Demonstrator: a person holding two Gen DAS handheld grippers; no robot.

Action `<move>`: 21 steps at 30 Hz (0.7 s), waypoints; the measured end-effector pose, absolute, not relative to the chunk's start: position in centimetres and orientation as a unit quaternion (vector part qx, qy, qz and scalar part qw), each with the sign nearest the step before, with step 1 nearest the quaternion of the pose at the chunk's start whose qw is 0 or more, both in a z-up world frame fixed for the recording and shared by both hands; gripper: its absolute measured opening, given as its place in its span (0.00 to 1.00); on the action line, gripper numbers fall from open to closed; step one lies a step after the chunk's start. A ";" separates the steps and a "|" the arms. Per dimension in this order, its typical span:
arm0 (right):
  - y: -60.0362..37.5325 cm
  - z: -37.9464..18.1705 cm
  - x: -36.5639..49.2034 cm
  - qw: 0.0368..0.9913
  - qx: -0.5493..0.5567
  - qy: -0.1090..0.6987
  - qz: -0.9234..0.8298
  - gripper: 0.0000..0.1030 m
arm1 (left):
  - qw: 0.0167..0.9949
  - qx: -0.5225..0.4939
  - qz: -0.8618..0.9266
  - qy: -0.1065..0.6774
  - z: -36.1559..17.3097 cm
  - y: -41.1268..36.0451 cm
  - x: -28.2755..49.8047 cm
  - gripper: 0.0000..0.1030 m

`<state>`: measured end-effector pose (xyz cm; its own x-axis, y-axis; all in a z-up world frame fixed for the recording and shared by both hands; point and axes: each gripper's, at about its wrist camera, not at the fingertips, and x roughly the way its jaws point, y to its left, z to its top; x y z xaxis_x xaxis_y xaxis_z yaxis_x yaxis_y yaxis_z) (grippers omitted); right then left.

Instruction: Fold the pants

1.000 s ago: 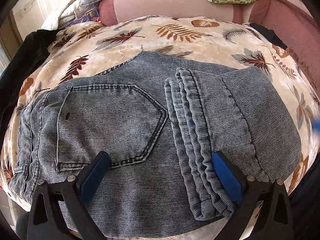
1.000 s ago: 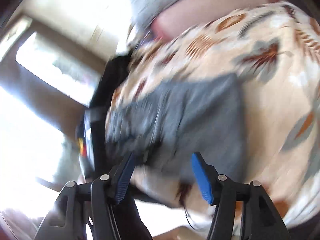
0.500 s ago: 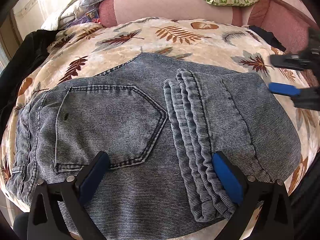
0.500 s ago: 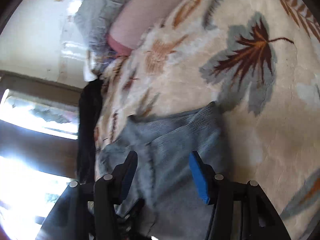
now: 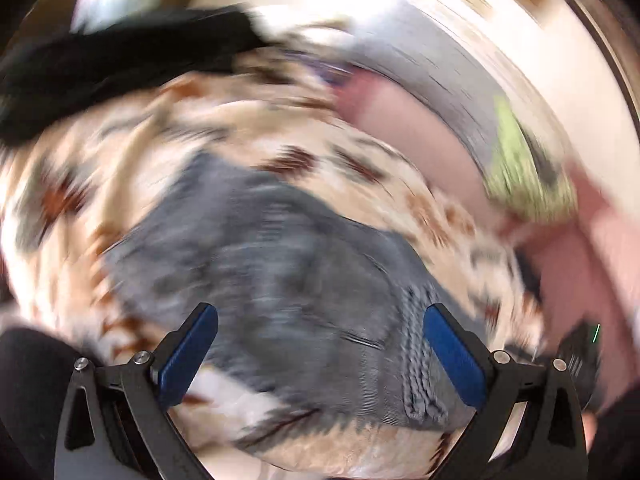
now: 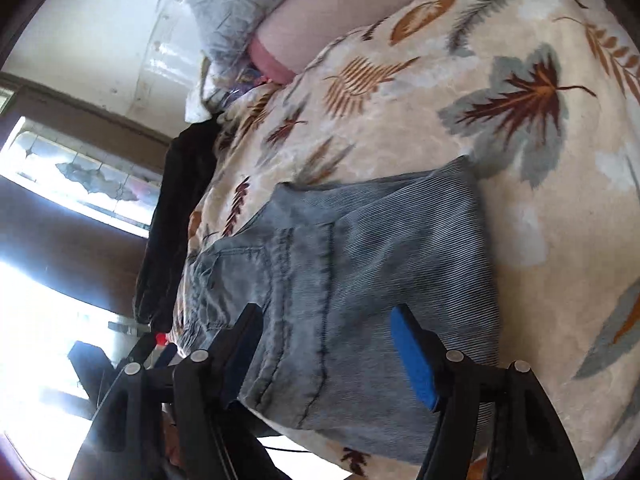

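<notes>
The folded grey-blue jeans (image 6: 380,272) lie on a leaf-print blanket (image 6: 500,80). In the right wrist view my right gripper (image 6: 326,314) hovers over the near end of the bundle. Its jaws are opening, the denim lies under the gap, and neither blue pad presses on it. The left wrist view is heavily smeared by motion. There the jeans (image 5: 280,264) show as a grey-blue patch with a ribbed hem near the right pad. My left gripper (image 5: 320,312) stands open above them and holds nothing.
A black garment (image 6: 176,216) hangs over the bed's left edge beside a bright window (image 6: 80,184). A pink bolster (image 6: 320,20) and a grey quilt (image 6: 248,4) lie at the bed's far end. A green cloth (image 5: 520,176) sits on the pink cushion.
My left gripper has lifted off the jeans, swung aside and rolled, so its view is now tilted and blurred. The right gripper has settled closer over the bundle and its jaws stand wider.
</notes>
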<state>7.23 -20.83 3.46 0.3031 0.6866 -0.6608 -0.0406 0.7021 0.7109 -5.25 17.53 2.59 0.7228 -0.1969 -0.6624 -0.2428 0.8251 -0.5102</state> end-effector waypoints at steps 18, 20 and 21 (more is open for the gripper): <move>-12.9 4.9 7.8 0.719 0.271 0.566 0.298 0.67 | 0.770 -0.524 0.015 0.363 -4.1 27.3 -3.5 0.65; -11.7 5.0 8.7 0.709 0.275 0.570 0.309 0.67 | 0.772 -0.513 0.029 0.374 -4.4 27.4 -3.1 0.50; -10.6 5.0 9.5 0.700 0.281 0.574 0.318 0.67 | 0.772 -0.512 0.032 0.376 -4.6 27.5 -3.2 0.44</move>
